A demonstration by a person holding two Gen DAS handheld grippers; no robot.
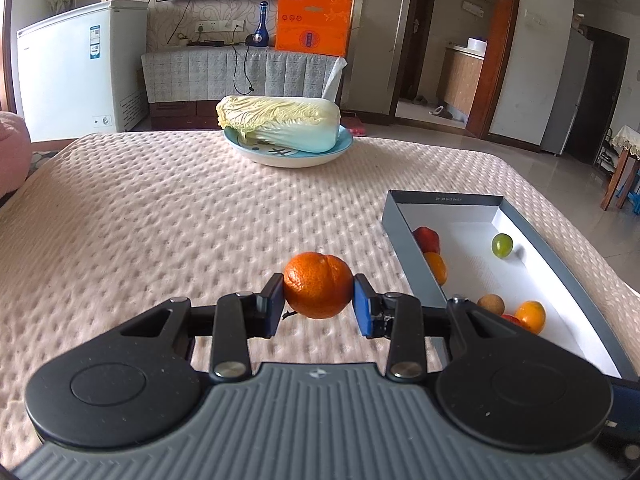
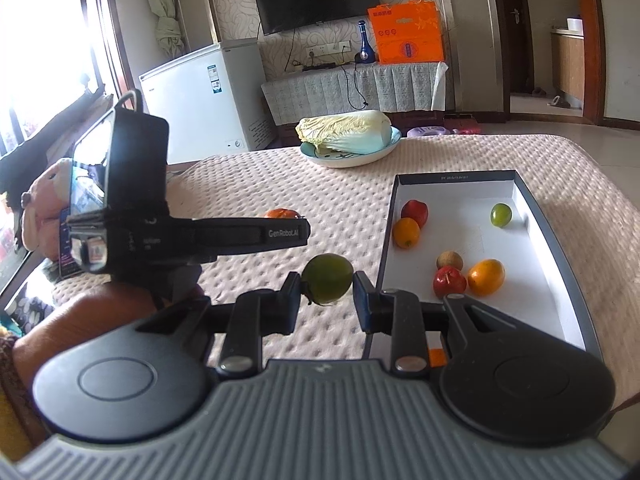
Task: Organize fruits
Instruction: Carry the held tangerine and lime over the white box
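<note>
Left wrist view shows the left gripper (image 1: 319,294) clamped on an orange (image 1: 318,285), both blue pads pressed to its sides, held above the quilted table cover (image 1: 160,208) just left of the grey box (image 1: 404,254). In the right wrist view, the right gripper (image 2: 327,289) pinches a green fruit (image 2: 327,279) between its jaws, also just left of the box. Inside the box lie red, orange, green and brown fruits. Beyond the box, a cabbage (image 2: 346,131) rests on a plate (image 2: 352,158).
</note>
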